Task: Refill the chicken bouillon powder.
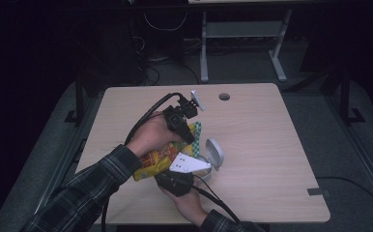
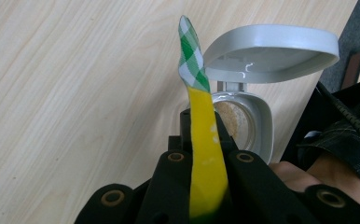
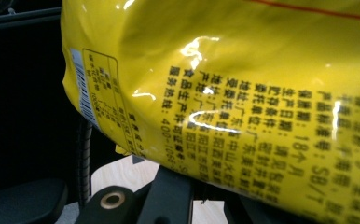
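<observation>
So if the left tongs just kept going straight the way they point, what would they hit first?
Probably the open grey compact case lying on the table. The left tongs, shut on the yellow snack bag, point right at it, though depth is hard to judge.

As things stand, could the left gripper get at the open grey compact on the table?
Probably not yet: the left gripper is shut on the yellow snack bag, though the compact sits just beyond its tips.
</observation>
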A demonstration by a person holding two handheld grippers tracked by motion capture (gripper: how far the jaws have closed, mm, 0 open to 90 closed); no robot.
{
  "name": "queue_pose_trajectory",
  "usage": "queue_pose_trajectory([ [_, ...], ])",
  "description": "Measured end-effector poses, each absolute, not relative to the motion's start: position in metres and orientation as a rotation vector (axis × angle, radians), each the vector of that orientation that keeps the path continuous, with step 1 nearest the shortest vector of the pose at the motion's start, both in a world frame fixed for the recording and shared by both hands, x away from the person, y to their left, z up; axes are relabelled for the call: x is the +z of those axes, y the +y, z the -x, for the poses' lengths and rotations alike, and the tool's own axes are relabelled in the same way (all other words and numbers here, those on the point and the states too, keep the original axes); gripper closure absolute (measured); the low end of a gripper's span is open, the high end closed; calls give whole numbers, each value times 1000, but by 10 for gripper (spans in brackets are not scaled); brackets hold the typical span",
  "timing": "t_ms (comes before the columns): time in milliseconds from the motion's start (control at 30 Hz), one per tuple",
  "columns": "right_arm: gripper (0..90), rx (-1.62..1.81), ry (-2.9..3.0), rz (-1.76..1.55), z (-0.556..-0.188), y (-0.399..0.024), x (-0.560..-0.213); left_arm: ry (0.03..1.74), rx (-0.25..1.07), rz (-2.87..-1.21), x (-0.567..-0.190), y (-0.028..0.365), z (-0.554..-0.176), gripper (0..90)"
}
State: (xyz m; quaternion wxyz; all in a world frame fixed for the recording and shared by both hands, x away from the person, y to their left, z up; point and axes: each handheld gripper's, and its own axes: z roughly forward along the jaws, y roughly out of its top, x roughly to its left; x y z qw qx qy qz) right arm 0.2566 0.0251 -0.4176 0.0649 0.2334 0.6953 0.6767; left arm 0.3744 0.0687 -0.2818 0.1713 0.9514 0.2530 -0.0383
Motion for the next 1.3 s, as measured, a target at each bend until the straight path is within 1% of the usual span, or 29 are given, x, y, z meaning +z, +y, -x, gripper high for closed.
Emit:
queue_pose_trajectory([
  [1300, 898, 2074, 2086, -726, -260, 23, -415, 705, -75, -2728, -278, 64, -376, 899],
])
